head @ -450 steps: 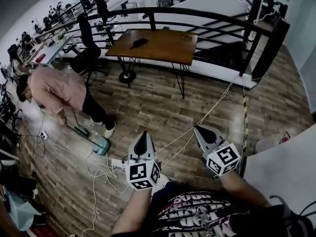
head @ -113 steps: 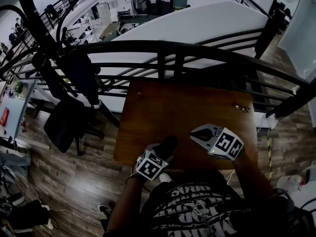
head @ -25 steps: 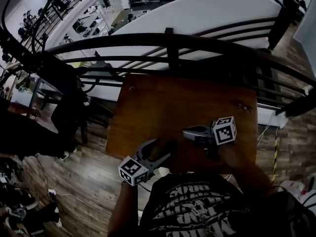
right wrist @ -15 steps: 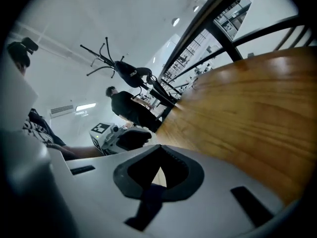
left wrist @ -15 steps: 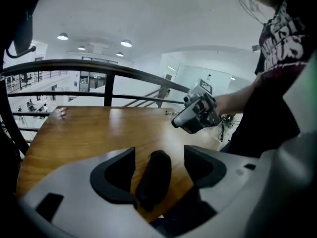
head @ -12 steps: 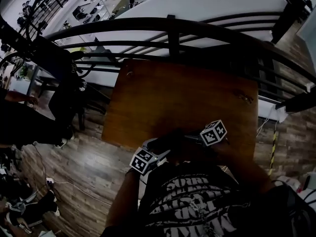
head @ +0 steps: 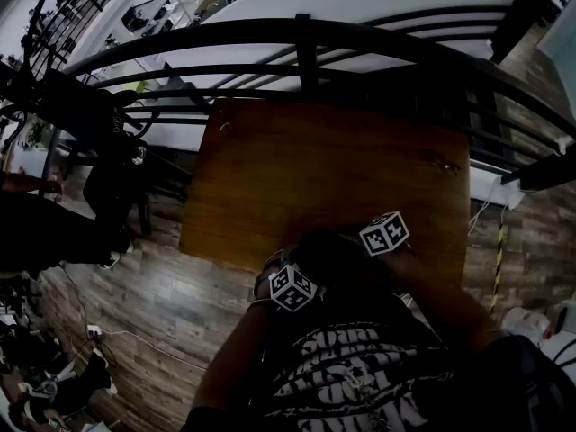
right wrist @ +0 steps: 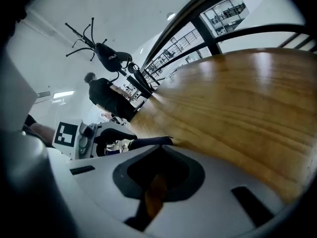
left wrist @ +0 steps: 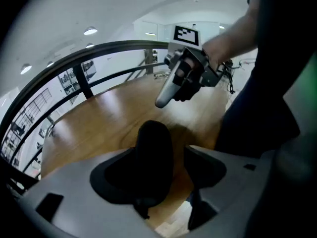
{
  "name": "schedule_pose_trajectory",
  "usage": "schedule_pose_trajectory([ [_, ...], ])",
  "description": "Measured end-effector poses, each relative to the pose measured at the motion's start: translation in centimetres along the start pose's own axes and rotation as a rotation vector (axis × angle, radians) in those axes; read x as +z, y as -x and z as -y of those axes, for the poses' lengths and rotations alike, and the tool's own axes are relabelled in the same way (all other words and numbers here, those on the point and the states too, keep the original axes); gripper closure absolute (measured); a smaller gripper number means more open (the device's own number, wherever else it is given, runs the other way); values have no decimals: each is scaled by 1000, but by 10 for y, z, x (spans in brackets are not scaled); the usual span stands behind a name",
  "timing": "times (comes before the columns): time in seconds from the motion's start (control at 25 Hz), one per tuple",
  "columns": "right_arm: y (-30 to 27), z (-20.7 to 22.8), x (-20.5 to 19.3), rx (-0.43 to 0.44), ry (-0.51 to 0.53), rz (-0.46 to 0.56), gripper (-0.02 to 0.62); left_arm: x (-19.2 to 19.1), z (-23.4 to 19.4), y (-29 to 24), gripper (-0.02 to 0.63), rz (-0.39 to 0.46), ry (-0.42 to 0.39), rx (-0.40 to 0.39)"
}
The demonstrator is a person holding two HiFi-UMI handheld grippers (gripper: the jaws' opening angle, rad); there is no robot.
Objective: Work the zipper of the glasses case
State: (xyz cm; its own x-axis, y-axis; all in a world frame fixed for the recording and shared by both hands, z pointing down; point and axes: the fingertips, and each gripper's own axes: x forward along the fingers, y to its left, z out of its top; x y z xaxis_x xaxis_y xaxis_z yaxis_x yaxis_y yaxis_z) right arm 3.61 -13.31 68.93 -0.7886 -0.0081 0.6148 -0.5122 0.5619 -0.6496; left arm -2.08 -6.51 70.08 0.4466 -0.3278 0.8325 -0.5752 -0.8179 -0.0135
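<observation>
The case [left wrist: 153, 157] stands between the jaws of the left gripper [left wrist: 161, 151], over the near edge of the desk [head: 324, 160], about midway along it. The jaws are set wide around the case. One pad bears plainly on it, while a thin strip of desk shows beside the other, so the hold is judged a grip but not a firm one. The right gripper [right wrist: 161, 148] is fully closed with nothing between its jaws, and its tip hangs just beyond the far end of the case, apart from it. The step in hand is judged to be presenting the case so that the right gripper can take the zipper pull. No view shows the pull clearly, so it should be located before the right gripper commits. The right gripper must first open, then close on the pull tab alone, not on the shell or the zipper tape. The case should rest on the desk during the pull, because a rounded, smooth shell held at two points is likely to pivot. The pull should follow the zipper line around the curve and should not lift away from it. The left gripper should oppose that pull directly, and a case that starts to turn should be regripped.
</observation>
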Motion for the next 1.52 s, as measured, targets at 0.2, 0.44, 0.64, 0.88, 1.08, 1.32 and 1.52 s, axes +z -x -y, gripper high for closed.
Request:
schedule_pose_trajectory([
  [0.2, 7, 1, -1, 9, -34, 33, 595, 3, -2, -22, 307, -80, -172, 90],
  [0.44, 15, -5, -10, 42, -78, 51, 595, -20, -37, -54, 306, -213, -219, 198],
  [0.64, 25, -14, -14, 64, -68, 66, 595, -23, -45, -55, 307, -286, -221, 177],
  [0.88, 45, -12, -16, 73, -101, 110, 595, -12, -33, -39, 331, -175, -173, 102],
  [1.08, 78, -37, 9, 166, -18, 169, 595, 71, -15, 41, 331, 280, -67, -54],
  [1.32, 141, -132, 67, 547, 231, 240, 544, 141, 9, 153, 331, 538, -122, -304],
  [1.52, 159, -193, 78, 685, 504, 59, 483, 149, 19, 195, 331, 570, -222, -412],
])
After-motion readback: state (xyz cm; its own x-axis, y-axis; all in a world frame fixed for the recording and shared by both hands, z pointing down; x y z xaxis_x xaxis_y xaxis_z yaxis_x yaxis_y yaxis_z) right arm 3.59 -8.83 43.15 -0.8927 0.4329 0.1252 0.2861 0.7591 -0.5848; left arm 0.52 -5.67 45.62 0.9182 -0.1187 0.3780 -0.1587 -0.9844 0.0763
